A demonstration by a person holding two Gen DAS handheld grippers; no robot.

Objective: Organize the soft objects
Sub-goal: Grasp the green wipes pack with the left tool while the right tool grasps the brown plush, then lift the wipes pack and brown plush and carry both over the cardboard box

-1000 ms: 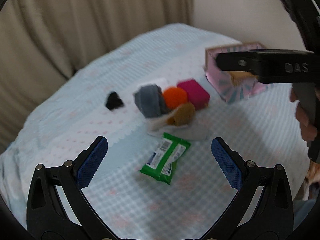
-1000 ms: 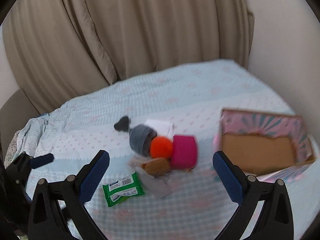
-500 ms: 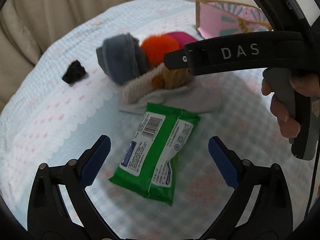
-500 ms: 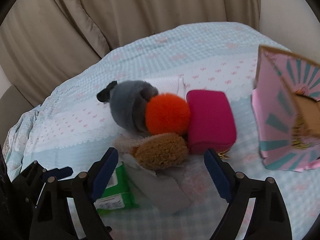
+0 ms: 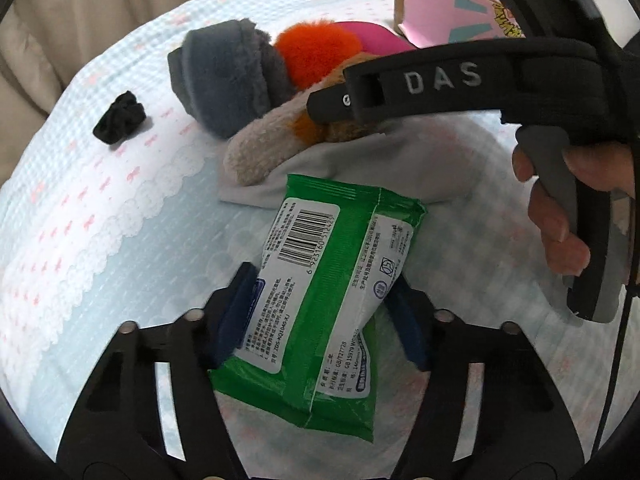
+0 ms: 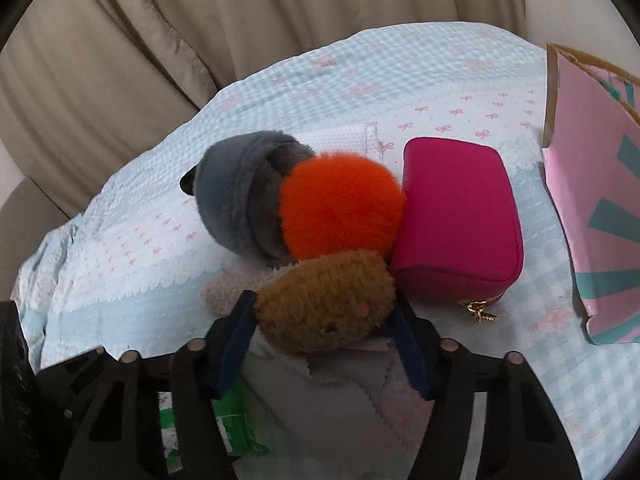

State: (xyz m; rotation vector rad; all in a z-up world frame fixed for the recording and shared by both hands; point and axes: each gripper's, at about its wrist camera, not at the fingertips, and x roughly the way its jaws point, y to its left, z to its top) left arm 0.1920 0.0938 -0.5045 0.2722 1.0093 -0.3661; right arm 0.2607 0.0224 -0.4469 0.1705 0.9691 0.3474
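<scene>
Green wipes pack, barcode side up, sits pinched between the left gripper pads on the bedspread. "DAS" marks the right gripper, clamped round a brown plush; only its view shows the magenta pouch fully.

Bed cover, pale blue check with pink bows and a white scalloped lace band across it. Beige curtain hangs in folds behind the bed, fills the top of the right wrist view. Strip of plain pale wall at the curtain's right edge. Curtain also shows at upper left in the left wrist view, behind the bed edge.
</scene>
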